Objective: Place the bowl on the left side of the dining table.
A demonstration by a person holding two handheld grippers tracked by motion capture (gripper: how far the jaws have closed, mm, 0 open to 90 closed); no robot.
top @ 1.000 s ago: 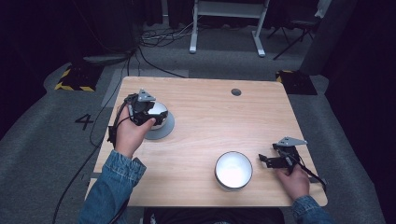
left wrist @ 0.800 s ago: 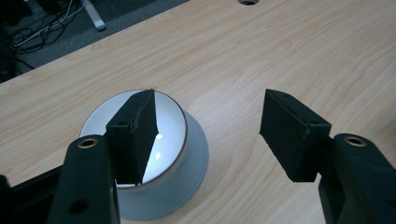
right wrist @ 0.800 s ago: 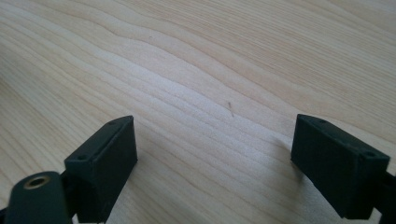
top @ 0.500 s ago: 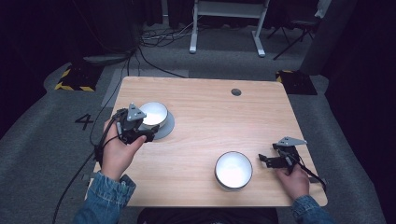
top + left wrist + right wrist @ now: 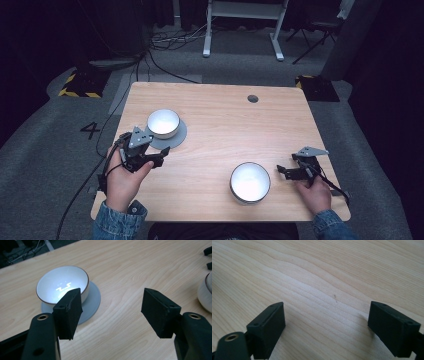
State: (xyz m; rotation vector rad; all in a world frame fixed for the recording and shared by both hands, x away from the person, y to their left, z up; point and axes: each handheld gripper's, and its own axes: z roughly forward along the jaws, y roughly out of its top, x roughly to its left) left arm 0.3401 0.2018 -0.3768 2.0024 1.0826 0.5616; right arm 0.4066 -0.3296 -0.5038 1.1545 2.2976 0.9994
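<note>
White bowl [image 5: 163,123] with a dark rim sits upright on a grey saucer [image 5: 176,139] toward the left side of the wooden table [image 5: 220,115], its inside bright with reflected light. Just beside the saucer, on the person's side of it, the left gripper [image 5: 161,156] hangs over bare wood in the left hand [image 5: 122,175]; its jaws have just been opening and stand well apart with nothing between them, clear of bowl and saucer alike. From the left gripper view the bowl [image 5: 62,285] and saucer [image 5: 92,302] lie beyond the left-hand jaw, with only tabletop in the gap. A second white bowl [image 5: 249,182] stands near the table's front edge, right of centre, straight on the wood. The right gripper [image 5: 281,171] rests close beside that bowl without touching it, held in the right hand [image 5: 314,192], its jaws spread wide over bare wood and holding nothing.
</note>
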